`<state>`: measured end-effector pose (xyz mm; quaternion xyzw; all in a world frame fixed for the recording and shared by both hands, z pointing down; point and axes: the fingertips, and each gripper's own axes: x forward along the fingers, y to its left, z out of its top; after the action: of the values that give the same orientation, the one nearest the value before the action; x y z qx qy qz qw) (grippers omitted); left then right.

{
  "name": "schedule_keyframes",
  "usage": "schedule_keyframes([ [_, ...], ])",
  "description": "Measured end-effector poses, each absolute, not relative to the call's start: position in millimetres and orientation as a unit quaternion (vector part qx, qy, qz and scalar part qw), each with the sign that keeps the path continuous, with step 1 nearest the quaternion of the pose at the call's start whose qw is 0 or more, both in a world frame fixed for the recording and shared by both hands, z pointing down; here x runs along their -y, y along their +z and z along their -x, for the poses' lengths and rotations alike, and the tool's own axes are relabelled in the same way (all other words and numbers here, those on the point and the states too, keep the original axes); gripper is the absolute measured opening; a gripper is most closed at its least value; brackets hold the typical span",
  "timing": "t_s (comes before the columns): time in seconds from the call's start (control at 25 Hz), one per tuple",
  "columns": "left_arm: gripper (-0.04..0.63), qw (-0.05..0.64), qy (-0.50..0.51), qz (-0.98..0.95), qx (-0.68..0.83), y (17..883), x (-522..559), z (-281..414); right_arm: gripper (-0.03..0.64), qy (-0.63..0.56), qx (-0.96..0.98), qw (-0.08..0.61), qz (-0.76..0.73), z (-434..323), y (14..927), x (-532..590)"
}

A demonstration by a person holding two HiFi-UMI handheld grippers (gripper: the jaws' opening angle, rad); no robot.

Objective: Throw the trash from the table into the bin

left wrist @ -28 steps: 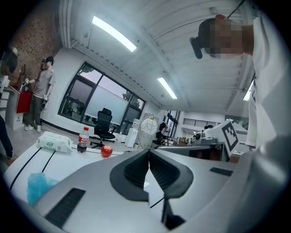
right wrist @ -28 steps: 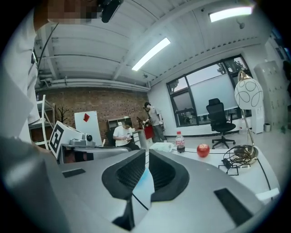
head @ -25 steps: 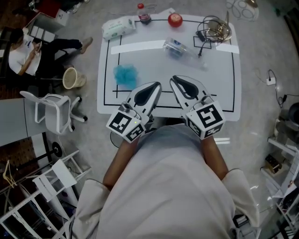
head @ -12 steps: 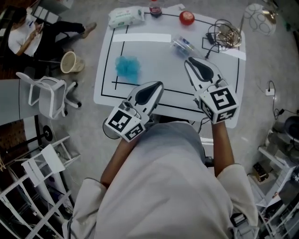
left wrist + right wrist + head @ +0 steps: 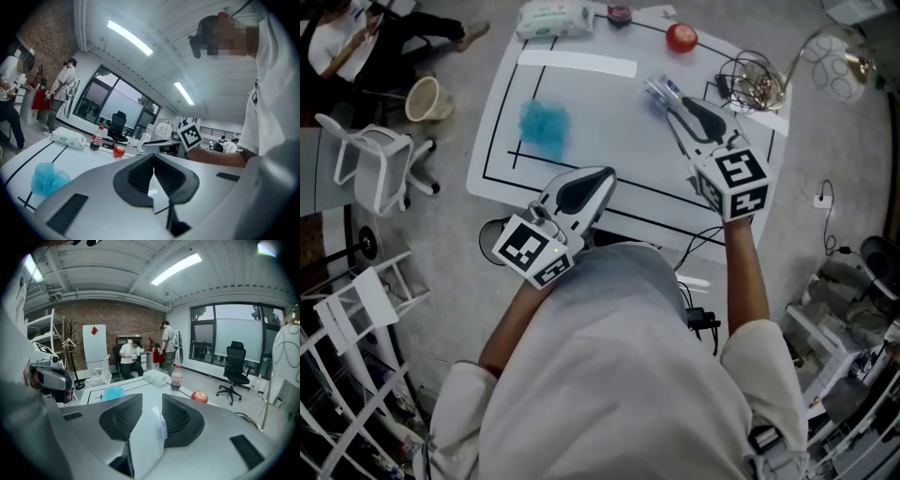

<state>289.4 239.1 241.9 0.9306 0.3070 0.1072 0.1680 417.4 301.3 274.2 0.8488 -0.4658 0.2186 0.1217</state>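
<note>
Just swings the right claw (image 5: 678,103) out from the near edge to the far right of the tabletop (image 5: 609,131), jaws opening with the clear bottle (image 5: 659,91) between them, not pinched yet. Keeps left claw (image 5: 602,176) shut, empty, near edge. Probably grabs the bottle next, then heads for the bin (image 5: 424,98) on the floor, far left.

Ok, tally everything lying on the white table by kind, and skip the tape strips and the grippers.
Bottles: 2 (cola bottle, clear bottle)
Apple: 1
Pack of wipes: 1
Blue wad: 1
Cable tangle: 1
Total: 6
</note>
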Motion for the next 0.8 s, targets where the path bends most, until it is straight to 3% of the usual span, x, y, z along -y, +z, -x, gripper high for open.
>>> schedule_keyframes([
  [0.8, 0.008, 0.162, 0.123, -0.944, -0.26, 258.2, -233.3, -288.6, 0.257, 0.352, 0.491, 0.254, -0.755, -475.5, 375.1, -294.1],
])
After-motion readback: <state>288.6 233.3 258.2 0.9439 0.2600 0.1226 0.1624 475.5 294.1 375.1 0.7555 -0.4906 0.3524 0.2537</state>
